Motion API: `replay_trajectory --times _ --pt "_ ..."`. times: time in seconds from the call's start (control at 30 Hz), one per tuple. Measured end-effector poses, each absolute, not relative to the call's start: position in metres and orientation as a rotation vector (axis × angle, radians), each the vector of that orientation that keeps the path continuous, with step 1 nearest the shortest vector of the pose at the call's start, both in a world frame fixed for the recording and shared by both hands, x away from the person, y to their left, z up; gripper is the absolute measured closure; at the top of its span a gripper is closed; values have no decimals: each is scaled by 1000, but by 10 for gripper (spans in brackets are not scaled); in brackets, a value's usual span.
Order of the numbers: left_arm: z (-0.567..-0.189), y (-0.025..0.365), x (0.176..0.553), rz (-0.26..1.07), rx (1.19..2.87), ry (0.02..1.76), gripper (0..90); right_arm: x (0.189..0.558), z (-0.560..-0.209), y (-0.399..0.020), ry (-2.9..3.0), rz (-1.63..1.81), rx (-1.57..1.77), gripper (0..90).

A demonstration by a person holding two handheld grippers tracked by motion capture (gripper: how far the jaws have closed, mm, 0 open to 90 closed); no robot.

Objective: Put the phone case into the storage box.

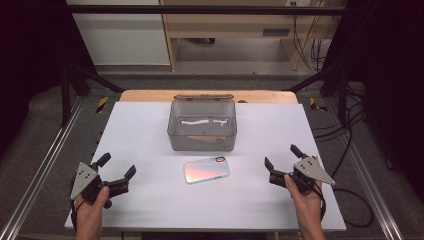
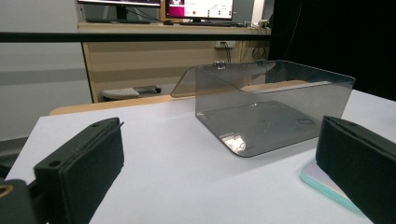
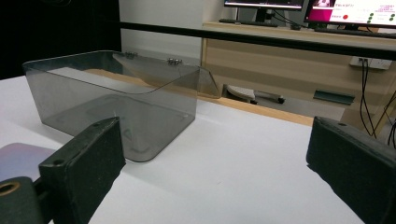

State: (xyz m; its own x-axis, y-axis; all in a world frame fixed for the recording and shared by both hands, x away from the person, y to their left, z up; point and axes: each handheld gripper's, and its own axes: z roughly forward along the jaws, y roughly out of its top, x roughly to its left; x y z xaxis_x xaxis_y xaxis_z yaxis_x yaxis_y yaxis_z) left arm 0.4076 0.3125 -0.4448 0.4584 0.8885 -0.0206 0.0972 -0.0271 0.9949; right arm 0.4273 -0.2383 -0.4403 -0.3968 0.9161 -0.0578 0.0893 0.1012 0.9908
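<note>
Phone [image 1: 206, 169] lies flat, back up, on the white tabletop [image 1: 150, 130], just in front of the smoky clear box [image 1: 202, 126] and not touching it; box stands mid-tabletop with its hinged lid swung open toward the far side; inside, the high view shows a pale glare streak and possibly something small at the bottom, too unclear to name. Left gripper [image 1: 116, 175] hovers at the near left, jaws spread wide, nothing between them; right gripper [image 1: 280, 163] at the near right, likewise released and empty; both well apart from the phone. Judgement: work looks to be at its start; likely job is moving the phone into the box; lid already open, so that step needs no doing; approach, grasp, lift and placement all remain.
</note>
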Motion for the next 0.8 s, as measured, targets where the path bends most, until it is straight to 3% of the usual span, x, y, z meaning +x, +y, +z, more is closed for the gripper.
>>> replay_trajectory --times 0.8 --pt "-445 309 407 796 1499 908 12 431 -449 -238 1674 1342 1108 44"
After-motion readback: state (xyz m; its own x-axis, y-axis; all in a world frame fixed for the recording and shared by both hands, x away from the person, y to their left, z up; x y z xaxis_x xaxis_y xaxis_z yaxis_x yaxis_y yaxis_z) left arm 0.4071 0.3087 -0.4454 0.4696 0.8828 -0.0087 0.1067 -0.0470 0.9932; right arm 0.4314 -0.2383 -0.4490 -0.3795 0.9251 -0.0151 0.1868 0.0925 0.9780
